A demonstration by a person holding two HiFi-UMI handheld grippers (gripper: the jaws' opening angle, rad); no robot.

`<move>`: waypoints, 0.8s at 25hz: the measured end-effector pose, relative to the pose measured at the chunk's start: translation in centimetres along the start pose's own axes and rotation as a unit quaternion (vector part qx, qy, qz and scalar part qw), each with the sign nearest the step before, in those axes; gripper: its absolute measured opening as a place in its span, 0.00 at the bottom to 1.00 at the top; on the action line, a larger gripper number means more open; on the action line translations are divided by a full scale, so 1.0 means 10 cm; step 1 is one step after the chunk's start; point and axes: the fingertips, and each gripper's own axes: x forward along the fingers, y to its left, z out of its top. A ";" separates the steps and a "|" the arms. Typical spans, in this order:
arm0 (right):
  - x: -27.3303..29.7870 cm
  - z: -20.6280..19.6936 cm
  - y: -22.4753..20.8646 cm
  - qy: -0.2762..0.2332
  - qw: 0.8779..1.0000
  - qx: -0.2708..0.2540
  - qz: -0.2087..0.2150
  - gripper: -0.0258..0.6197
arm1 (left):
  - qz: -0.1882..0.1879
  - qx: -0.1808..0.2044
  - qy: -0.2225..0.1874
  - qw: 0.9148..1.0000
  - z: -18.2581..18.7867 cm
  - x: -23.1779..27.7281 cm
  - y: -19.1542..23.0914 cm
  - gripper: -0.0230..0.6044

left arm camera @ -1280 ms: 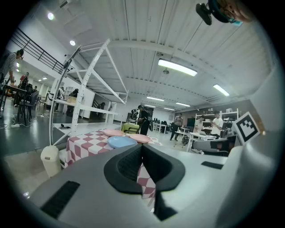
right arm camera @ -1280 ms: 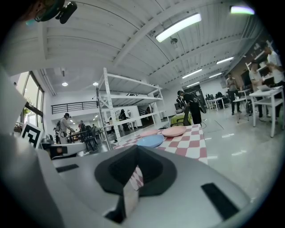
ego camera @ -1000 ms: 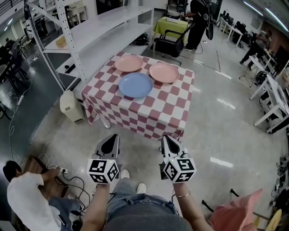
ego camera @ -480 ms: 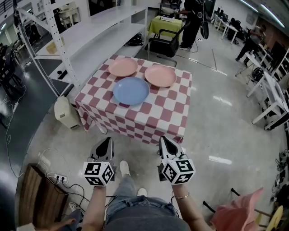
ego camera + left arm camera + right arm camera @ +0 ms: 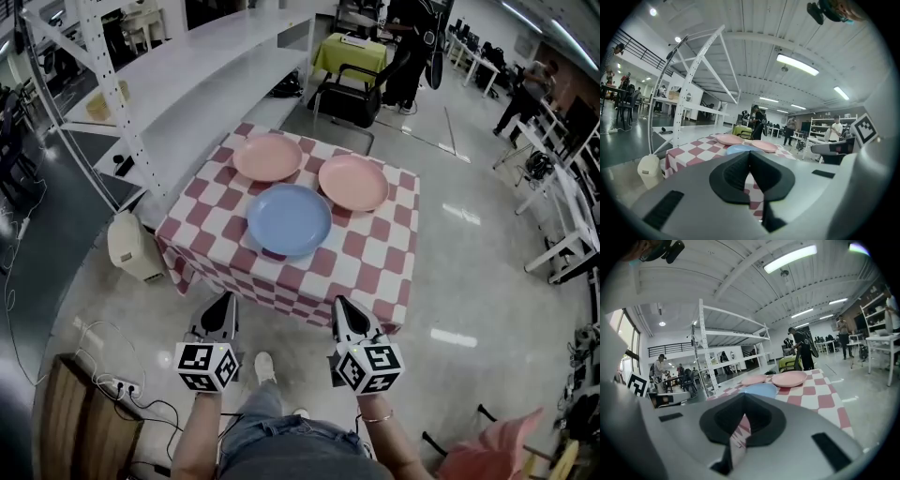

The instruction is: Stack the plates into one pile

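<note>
Three plates lie apart on a table with a red-and-white checked cloth (image 5: 375, 258). A blue plate (image 5: 289, 219) is nearest me, a pink plate (image 5: 267, 156) sits behind it to the left, and a second pink plate (image 5: 353, 181) sits to the back right. My left gripper (image 5: 226, 302) and right gripper (image 5: 341, 307) hang side by side just short of the table's near edge, both shut and empty. In the left gripper view the blue plate (image 5: 740, 149) and pink plates (image 5: 729, 139) show beyond the closed jaws; the right gripper view shows the blue plate (image 5: 761, 389) and a pink plate (image 5: 789, 378).
A white metal shelving rack (image 5: 178, 66) stands left of the table, with a small white heater (image 5: 129, 247) on the floor beside it. A black chair (image 5: 349, 94) and a green table are behind. A person stands at the back; cables and a wooden box (image 5: 89, 427) are at lower left.
I have stepped closer to the table, so it sits nearer and lower in the head view. Both grippers stay shut, held side by side in front of me.
</note>
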 end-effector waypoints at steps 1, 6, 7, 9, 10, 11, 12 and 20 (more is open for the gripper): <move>0.11 0.02 0.00 0.002 1.000 0.004 -0.002 0.05 | -0.003 -0.001 0.002 1.000 0.02 0.09 0.08 0.06; 0.56 0.12 0.00 0.006 1.000 0.004 -0.021 0.05 | -0.013 0.001 0.009 1.000 0.12 0.45 0.41 0.06; 0.64 0.14 -0.01 0.006 1.000 0.004 -0.027 0.05 | -0.015 0.000 0.010 1.000 0.14 0.52 0.48 0.06; 0.79 0.18 -0.04 0.006 0.999 0.006 -0.040 0.05 | -0.020 -0.001 0.011 1.000 0.20 0.65 0.60 0.06; 0.86 0.20 -0.05 0.005 0.999 0.008 -0.047 0.05 | -0.024 -0.002 0.010 1.000 0.22 0.70 0.65 0.06; 0.91 0.22 -0.05 0.004 0.999 0.009 -0.054 0.05 | -0.030 -0.006 0.008 0.999 0.25 0.75 0.70 0.06; 0.96 0.24 -0.06 0.003 0.998 0.010 -0.060 0.05 | -0.036 -0.011 0.005 0.999 0.28 0.80 0.75 0.06; 1.14 0.25 -0.11 0.004 0.995 0.015 -0.097 0.05 | -0.055 -0.020 0.005 0.998 0.37 1.07 0.96 0.06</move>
